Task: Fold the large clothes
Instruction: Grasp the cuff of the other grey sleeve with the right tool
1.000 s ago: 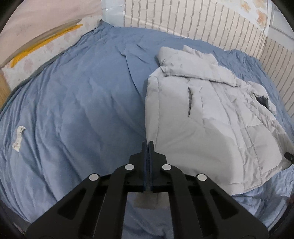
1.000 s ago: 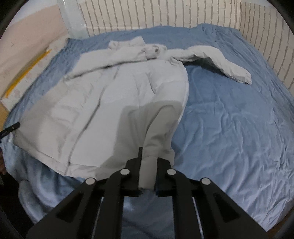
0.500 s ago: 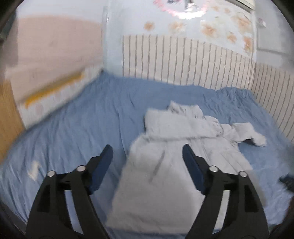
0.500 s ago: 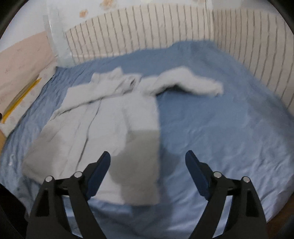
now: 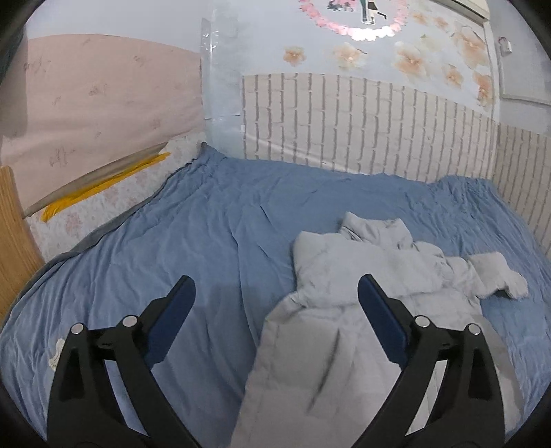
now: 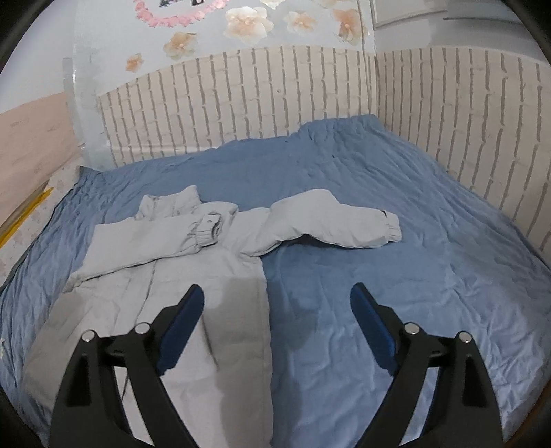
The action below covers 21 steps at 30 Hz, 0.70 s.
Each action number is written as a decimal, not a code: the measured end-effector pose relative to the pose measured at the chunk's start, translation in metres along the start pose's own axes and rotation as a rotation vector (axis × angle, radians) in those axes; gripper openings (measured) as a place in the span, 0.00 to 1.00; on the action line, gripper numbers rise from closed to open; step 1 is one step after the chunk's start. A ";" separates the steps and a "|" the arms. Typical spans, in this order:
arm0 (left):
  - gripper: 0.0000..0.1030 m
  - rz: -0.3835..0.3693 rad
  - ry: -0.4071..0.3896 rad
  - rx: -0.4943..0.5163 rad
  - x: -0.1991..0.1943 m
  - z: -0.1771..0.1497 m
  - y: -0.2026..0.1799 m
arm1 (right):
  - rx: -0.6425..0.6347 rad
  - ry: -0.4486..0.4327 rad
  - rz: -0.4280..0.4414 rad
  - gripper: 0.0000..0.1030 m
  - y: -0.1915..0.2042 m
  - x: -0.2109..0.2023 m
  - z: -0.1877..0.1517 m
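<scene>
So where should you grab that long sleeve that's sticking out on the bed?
Probably at the cuff of the outstretched sleeve. It is the free end, lying flat on the blue sheet away from the jacket body. The open right gripper could come from the right, one finger under the gathered edge, then carry it across the jacket.

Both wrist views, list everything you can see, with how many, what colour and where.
jacket: one, light grey, flat on the bed, one sleeve stretched out to the side, the other folded across the chest
bedsheet: one, blue, wrinkled, covering the bed
brick-pattern panels: beige, on the walls along the bed
flower decals: several, peach, on the wall above the panels
small scrap: one, white, on the sheet's near left edge
left gripper: fingers open, above the bed
right gripper: fingers open, above the bed
</scene>
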<state>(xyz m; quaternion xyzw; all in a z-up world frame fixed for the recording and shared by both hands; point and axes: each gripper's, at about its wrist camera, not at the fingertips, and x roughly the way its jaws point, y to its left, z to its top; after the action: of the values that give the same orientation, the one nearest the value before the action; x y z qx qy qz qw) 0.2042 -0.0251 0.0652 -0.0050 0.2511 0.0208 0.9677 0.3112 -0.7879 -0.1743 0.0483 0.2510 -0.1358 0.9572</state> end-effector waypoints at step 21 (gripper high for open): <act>0.97 0.020 0.011 0.055 0.140 -0.004 -0.032 | 0.220 0.070 -0.232 0.90 -0.173 0.191 0.042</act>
<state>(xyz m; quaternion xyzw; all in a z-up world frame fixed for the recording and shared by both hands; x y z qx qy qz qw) 0.3259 -0.0520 -0.0060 0.0238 0.2569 0.0234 0.9659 0.4413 -1.0054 -0.2363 0.1284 0.2715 -0.2705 0.9147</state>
